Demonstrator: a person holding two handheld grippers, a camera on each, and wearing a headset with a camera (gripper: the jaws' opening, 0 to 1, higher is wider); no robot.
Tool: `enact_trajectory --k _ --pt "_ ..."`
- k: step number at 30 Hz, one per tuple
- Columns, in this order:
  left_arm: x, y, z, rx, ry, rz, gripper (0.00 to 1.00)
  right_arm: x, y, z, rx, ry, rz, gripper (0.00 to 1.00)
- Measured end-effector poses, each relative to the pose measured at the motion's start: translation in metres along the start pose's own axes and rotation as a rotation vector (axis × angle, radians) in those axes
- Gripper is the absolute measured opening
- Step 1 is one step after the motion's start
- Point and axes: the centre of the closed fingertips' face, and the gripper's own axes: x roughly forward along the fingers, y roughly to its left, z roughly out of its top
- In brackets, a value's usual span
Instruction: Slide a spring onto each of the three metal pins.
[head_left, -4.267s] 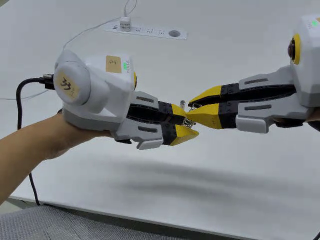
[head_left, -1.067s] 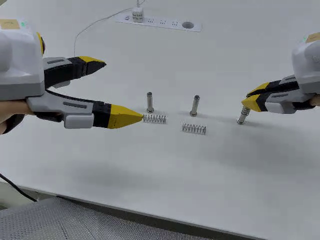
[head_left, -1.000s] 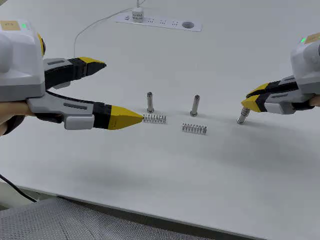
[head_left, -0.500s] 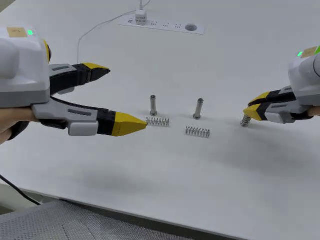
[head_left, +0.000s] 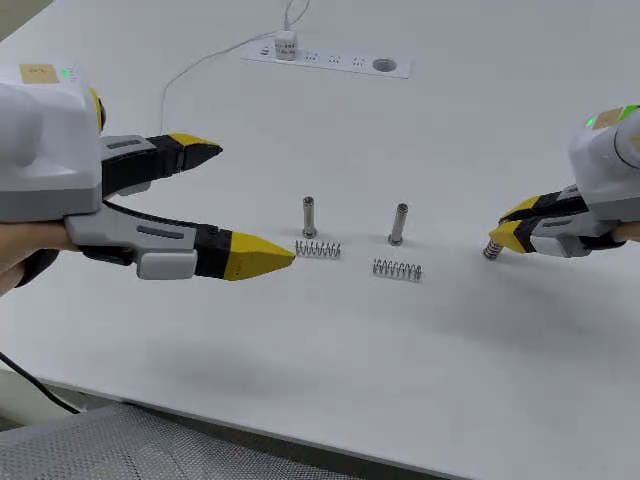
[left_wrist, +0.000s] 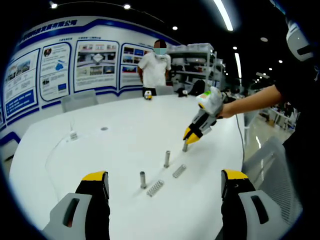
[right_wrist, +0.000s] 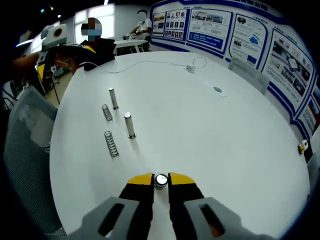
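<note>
On the white table (head_left: 330, 350) stand two bare metal pins, the left pin (head_left: 309, 216) and the middle pin (head_left: 399, 223). A loose spring (head_left: 318, 249) lies in front of the left one, and a second spring (head_left: 397, 269) in front of the middle one. Further right, a third pin (head_left: 492, 248) carries a spring, and my right gripper (head_left: 510, 233) is shut on its top (right_wrist: 161, 180). My left gripper (head_left: 245, 205) hovers wide open to the left of the pins, holding nothing. In the left gripper view the pins (left_wrist: 167, 159) and springs (left_wrist: 155, 188) lie ahead of the left gripper (left_wrist: 165, 182).
A white power strip (head_left: 330, 60) with a plug and cable lies at the table's far side. The near table edge runs along the bottom, with a grey mesh chair (head_left: 100, 450) below it. A person (left_wrist: 155, 67) stands beyond the table.
Earlier both grippers met at the centre around a pin and spring. They now stand apart: the left has drawn back and opened, the right holds the sprung pin on the table, a little lower.
</note>
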Motion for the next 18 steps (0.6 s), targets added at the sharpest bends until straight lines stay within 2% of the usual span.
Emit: enact_trajectory --k 6,9,12,15,18 --pt "-0.003 0.0 0.005 -0.011 -0.016 0.002 0.95 -0.001 0.002 0.0 0.011 0.001 0.004 0.12" --pt "-0.004 -0.002 0.006 0.004 -0.005 0.002 0.95 -0.007 0.001 0.008 0.048 -0.041 0.005 0.16" --pt "-0.005 -0.002 0.007 0.0 -0.011 0.004 0.95 -0.017 0.0 0.016 0.049 -0.078 0.004 0.17" --pt "-0.005 -0.002 0.007 -0.001 -0.013 0.008 0.95 -0.027 -0.006 0.023 0.046 -0.101 -0.021 0.17" --pt "-0.005 -0.003 0.007 -0.003 -0.016 0.009 0.95 -0.036 -0.009 0.036 0.063 -0.155 -0.031 0.17"
